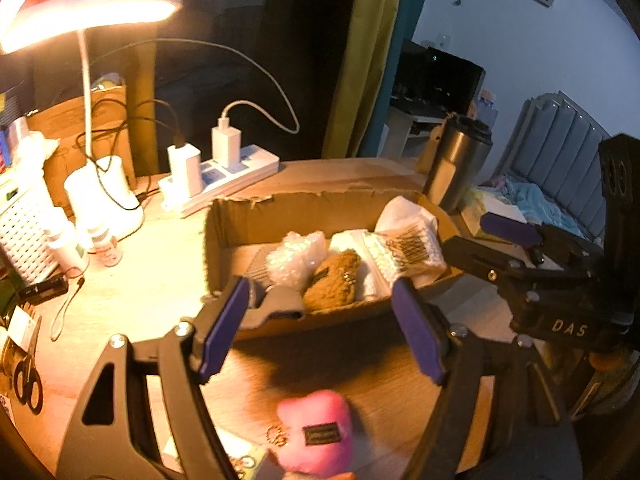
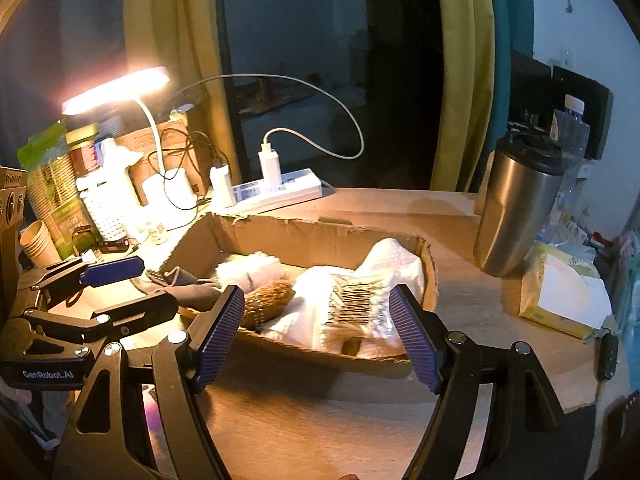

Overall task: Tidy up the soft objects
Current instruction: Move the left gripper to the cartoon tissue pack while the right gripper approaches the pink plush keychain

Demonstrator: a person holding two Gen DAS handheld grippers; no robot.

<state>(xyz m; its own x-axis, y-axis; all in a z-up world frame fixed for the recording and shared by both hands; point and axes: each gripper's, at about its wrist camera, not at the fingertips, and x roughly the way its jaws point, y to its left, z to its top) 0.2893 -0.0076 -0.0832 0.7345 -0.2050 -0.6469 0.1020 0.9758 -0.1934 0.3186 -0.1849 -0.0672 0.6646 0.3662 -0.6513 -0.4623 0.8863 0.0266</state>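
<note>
Nearest the left wrist camera, a pink plush keychain (image 1: 316, 436) lies on the bench (image 1: 160, 280) close to its near edge, a small dark label on its face and a metal ring chain (image 1: 277, 437) trailing from its left side. It appears to be the one soft thing not yet in the box, so picking it up is likely the step in hand. The left tongs (image 1: 320, 328) are spread wide and empty, poised above and just beyond the plush, not touching it. To do this well, I would lower them straight over the plush body, centre the pads on its plump middle and not on the chain, and squeeze only enough to dent the pile; a soft toy slips if nipped at a corner.

The right tongs (image 2: 318, 336) are also spread and hold nothing, pointing at the near wall of the cardboard box (image 2: 288, 236). In the left view they sit off to the right, well apart from the plush, so they need not move.

Inside the box lie a brown plush pouch (image 1: 332, 280), a bubble-wrap bundle (image 1: 294, 252), a grey sock (image 1: 276, 304) at the near left corner and white cloth with a striped piece (image 2: 356, 300). A free patch seems to remain toward the far left of the box.

Beyond it stand a power strip (image 1: 224, 184), a lit desk lamp (image 1: 88, 12) and a steel tumbler (image 2: 516, 208) at the right.
</note>
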